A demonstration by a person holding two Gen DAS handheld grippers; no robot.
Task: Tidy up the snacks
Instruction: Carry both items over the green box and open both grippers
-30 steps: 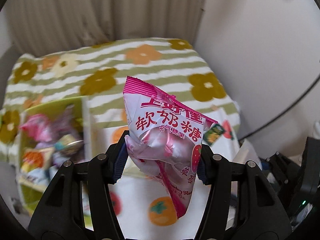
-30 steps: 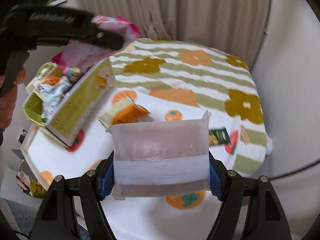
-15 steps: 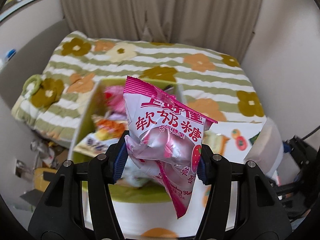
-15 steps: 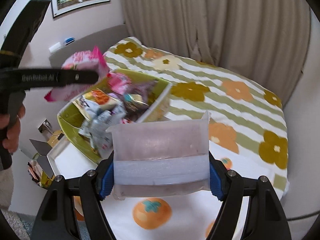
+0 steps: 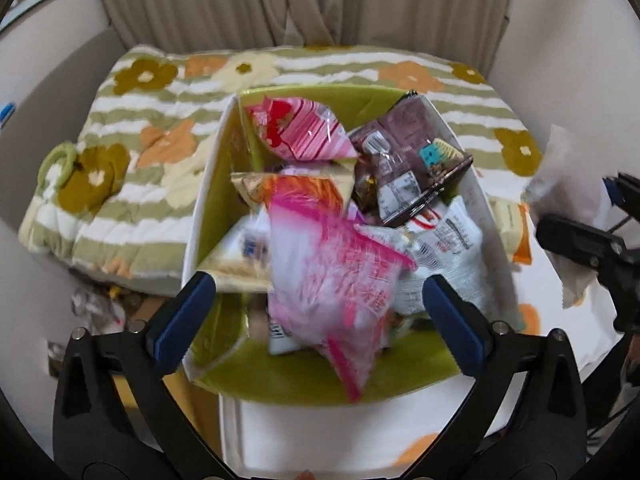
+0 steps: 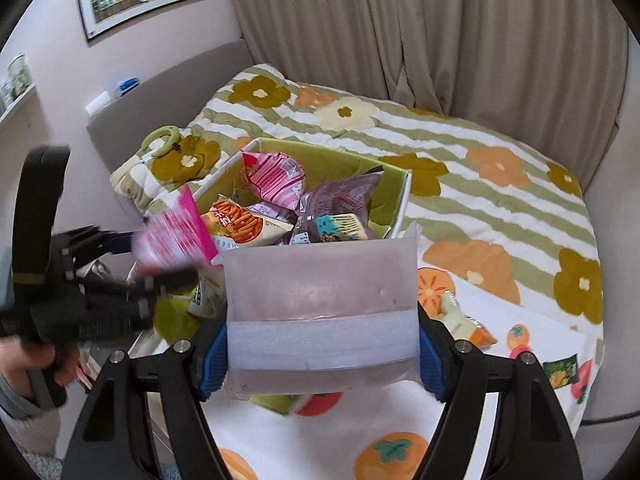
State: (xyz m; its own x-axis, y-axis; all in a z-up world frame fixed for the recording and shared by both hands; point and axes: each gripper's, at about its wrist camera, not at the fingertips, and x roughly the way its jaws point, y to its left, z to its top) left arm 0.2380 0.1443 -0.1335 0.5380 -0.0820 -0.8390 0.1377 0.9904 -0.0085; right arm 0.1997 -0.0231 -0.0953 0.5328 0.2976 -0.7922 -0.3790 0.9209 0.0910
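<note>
My left gripper (image 5: 318,286) hangs over the green snack box (image 5: 208,184), its jaws opening wide. The pink candy bag (image 5: 332,280) is blurred between the blue pads and touches neither. It drops onto several packets in the box: a pink one (image 5: 296,132), a dark purple one (image 5: 408,168) and an orange one. My right gripper (image 6: 322,344) is shut on a translucent pouch (image 6: 320,280), held just in front of the box (image 6: 400,200). In the right wrist view the left gripper (image 6: 152,256) and pink bag (image 6: 176,236) sit at the box's left side.
The box sits on a white persimmon-print cloth (image 6: 520,320) over a striped flower bedspread (image 6: 480,152). Loose packets (image 6: 464,320) (image 6: 560,368) lie on the cloth to the right. A person's hand (image 6: 24,360) holds the left gripper. Curtains hang behind the bed.
The left gripper swung over the green box, spread its jaws and let go of the pink candy bag. The right gripper moved toward the box, its hold on the pouch unchanged.
</note>
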